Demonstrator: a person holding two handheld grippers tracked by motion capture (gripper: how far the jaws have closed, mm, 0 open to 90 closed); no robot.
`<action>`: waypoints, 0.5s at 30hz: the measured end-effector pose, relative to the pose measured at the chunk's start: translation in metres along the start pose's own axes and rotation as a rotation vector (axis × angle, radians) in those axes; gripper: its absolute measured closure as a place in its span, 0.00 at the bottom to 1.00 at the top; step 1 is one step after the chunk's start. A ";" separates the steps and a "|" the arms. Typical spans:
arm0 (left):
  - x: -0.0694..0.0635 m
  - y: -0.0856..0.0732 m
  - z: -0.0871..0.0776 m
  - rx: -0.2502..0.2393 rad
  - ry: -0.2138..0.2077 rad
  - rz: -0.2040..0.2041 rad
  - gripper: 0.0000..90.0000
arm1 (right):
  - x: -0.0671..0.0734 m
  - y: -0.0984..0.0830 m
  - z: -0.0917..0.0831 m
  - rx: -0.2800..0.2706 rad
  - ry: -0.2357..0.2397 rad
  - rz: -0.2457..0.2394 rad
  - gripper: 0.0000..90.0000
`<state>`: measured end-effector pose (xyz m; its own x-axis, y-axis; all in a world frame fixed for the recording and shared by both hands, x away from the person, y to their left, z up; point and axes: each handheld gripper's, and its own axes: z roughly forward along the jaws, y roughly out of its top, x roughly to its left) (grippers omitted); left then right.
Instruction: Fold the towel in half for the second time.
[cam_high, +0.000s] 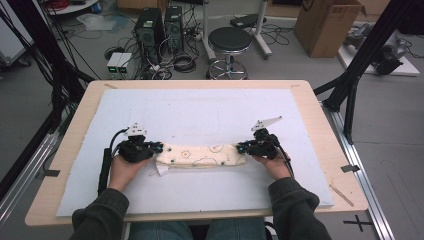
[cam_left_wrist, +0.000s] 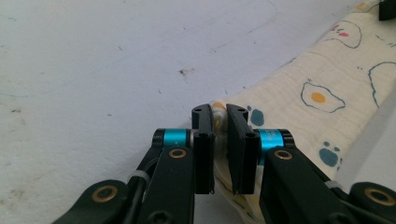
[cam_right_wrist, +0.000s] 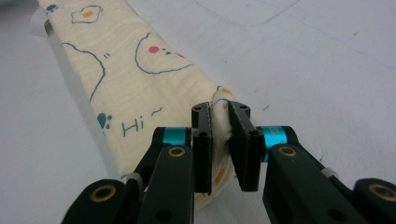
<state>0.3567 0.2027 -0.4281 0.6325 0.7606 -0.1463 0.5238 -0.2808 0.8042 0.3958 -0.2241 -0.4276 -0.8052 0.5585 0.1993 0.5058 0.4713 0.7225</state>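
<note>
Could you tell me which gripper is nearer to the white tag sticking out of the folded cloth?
Left. The left gripper pinches the cloth at the end where the tag pokes out, just above it. The right gripper pinches the opposite end, a full cloth length away.

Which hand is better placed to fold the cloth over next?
Neither, by my guess: left gripper and right gripper each pinch one end of the folded cloth, equally near, so both should lift together.

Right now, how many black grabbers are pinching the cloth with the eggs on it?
2: the left gripper pinches the cloth at its left end, the right gripper at its right end.
</note>
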 end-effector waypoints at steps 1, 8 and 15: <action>0.001 0.000 0.000 -0.002 0.000 -0.002 0.90 | 0.001 0.001 0.000 -0.002 0.000 0.003 0.89; 0.003 0.002 -0.003 -0.020 0.010 -0.013 0.90 | 0.001 0.008 0.000 -0.008 -0.006 -0.001 0.89; 0.003 0.010 -0.006 -0.024 0.018 0.005 0.90 | 0.001 0.015 -0.001 -0.010 -0.015 -0.008 0.89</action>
<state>0.3610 0.2058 -0.4173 0.6248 0.7695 -0.1322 0.5067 -0.2708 0.8185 0.4025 -0.2172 -0.4163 -0.8043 0.5652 0.1836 0.4964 0.4692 0.7304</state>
